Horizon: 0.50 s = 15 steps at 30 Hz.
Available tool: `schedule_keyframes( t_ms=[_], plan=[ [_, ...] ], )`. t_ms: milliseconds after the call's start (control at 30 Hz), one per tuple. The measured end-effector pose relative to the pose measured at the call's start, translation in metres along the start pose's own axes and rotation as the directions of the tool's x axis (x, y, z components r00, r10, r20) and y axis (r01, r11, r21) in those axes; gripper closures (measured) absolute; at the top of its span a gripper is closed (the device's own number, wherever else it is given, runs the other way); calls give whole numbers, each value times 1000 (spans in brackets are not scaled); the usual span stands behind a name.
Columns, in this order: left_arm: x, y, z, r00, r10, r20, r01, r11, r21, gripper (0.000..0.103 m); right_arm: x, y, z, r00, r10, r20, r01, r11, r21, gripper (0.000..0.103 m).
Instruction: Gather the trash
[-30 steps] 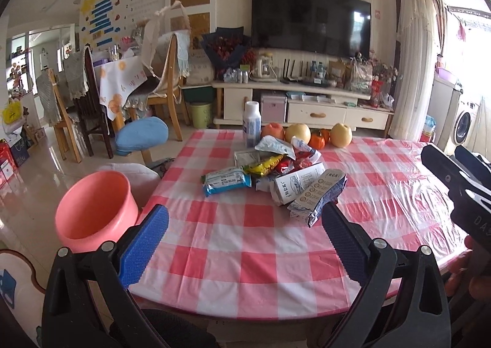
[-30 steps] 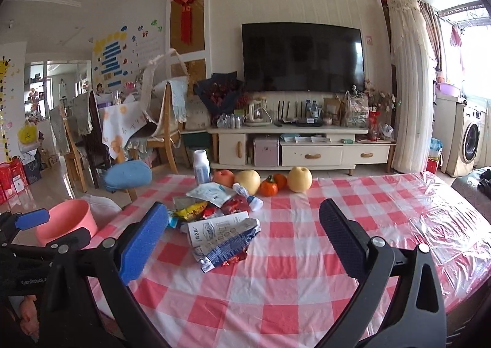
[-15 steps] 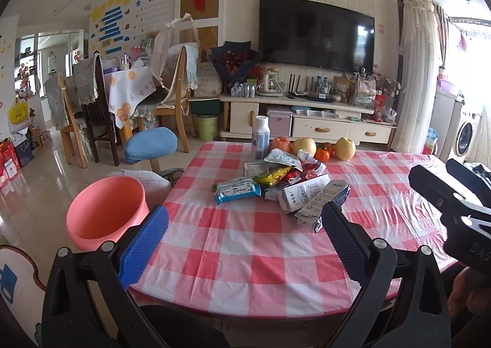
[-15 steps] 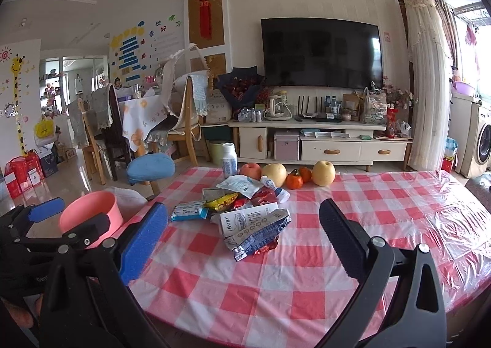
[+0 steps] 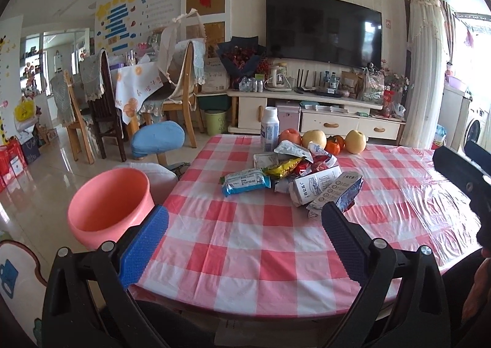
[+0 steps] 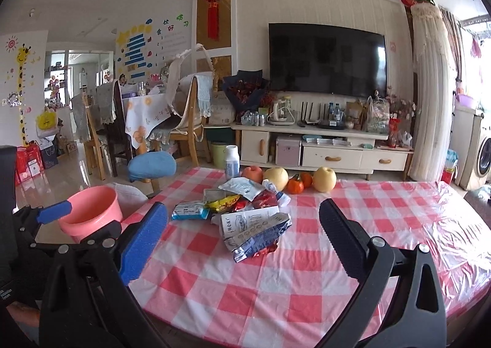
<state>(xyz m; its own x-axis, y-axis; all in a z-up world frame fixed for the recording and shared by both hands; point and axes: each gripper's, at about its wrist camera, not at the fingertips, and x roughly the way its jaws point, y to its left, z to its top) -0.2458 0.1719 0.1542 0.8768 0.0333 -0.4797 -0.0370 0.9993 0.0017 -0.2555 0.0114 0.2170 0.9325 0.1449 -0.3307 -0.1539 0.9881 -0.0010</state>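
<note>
- Since a second ago both grippers have drawn back from the table (image 5: 245, 243); the heap of wrappers (image 5: 294, 176) now sits farther off and smaller in both views, and the pink bin (image 5: 107, 203) shows more fully.
- Nearest, the left gripper (image 5: 242, 243) hangs over the table's front edge, fingers spread wide and holding nothing. The right gripper (image 6: 242, 240) is likewise released and empty, short of the heap.
- The bin stands off the table's left edge, on the near side of the heap.
- The heap lies mid-table. Its nearest piece, a foil pouch (image 6: 260, 237), looks light, crinkly and slippery; I judge a pinch across a flattened free edge safest, since the middle would crumple and slide.
- The blue packet (image 5: 245, 185) lies apart on the heap's left, the easiest single pick.
- Behind the heap stand a white bottle (image 5: 269, 128) and fruit (image 5: 313, 139); whether the bottle counts as trash is unclear.
- Wrappers lower in the heap are covered, print is unreadable, and the bin's inside bottom is hidden in the right wrist view.
</note>
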Motion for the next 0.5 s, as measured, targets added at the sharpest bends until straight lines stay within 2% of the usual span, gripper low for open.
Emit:
schedule_keyframes(
  t_ms=[167,500],
  plan=[
    [18,2,-2,999,17,-37,-16,1000,7,5,8,-2,-3,1000,12,-25,-12,1000,6,3],
    [44,-4,-9,996,2,-89,1,999,32,5,24,-2,-8,996,3,-89,-4,1000,-13,3]
  ],
)
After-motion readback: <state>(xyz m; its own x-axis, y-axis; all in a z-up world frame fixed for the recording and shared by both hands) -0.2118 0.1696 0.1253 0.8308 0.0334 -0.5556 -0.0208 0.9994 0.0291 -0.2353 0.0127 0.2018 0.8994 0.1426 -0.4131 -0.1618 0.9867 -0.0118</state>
